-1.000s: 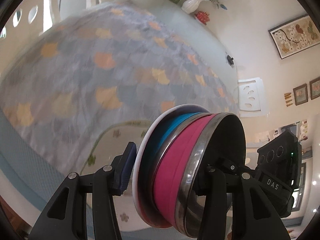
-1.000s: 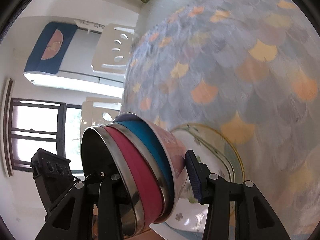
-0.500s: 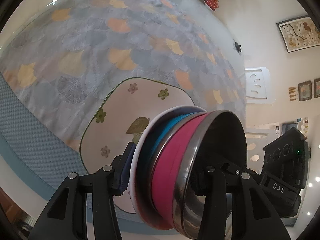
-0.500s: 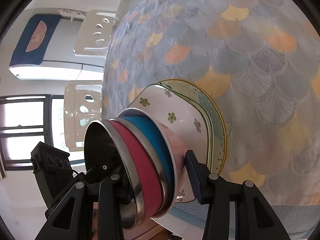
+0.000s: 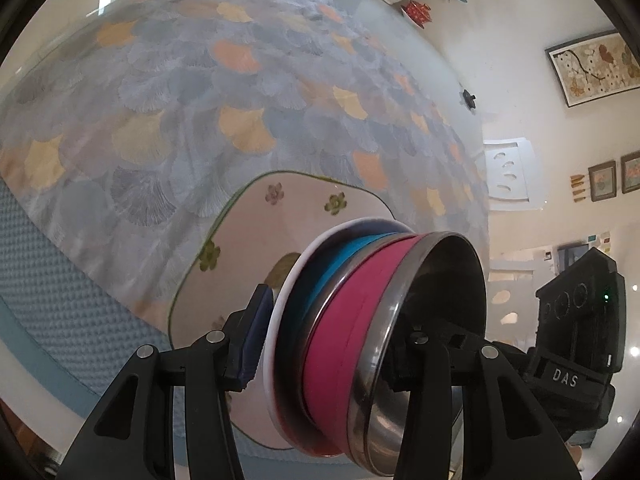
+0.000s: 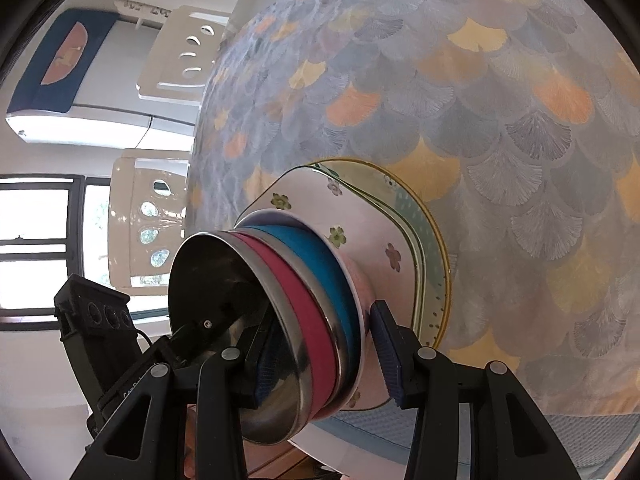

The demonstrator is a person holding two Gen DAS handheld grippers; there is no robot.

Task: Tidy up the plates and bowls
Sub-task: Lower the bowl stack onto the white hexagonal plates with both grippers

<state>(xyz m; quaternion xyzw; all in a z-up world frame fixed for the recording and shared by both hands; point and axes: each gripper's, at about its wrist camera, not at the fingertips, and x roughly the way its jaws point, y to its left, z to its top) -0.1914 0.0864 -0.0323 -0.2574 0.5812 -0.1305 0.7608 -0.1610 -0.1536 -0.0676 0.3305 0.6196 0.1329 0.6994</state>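
Both the left tool (image 5: 320, 344) and the right tool (image 6: 316, 356) are clamped on a nested stack of steel, pink, blue and white bowls (image 5: 360, 328), over the square flowered plate (image 5: 256, 248) at the table's (image 5: 160, 120) near edge. Uneven lowering could tip the stack.

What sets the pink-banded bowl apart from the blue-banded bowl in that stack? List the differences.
The pink-banded bowl has a magenta outer wall; the blue-banded bowl has a blue one. The pink-banded bowl sits inside the blue-banded bowl, which itself nests in a white bowl. Both show steel rims, and both lie in the stack gripped at opposite sides by the left gripper and right gripper.
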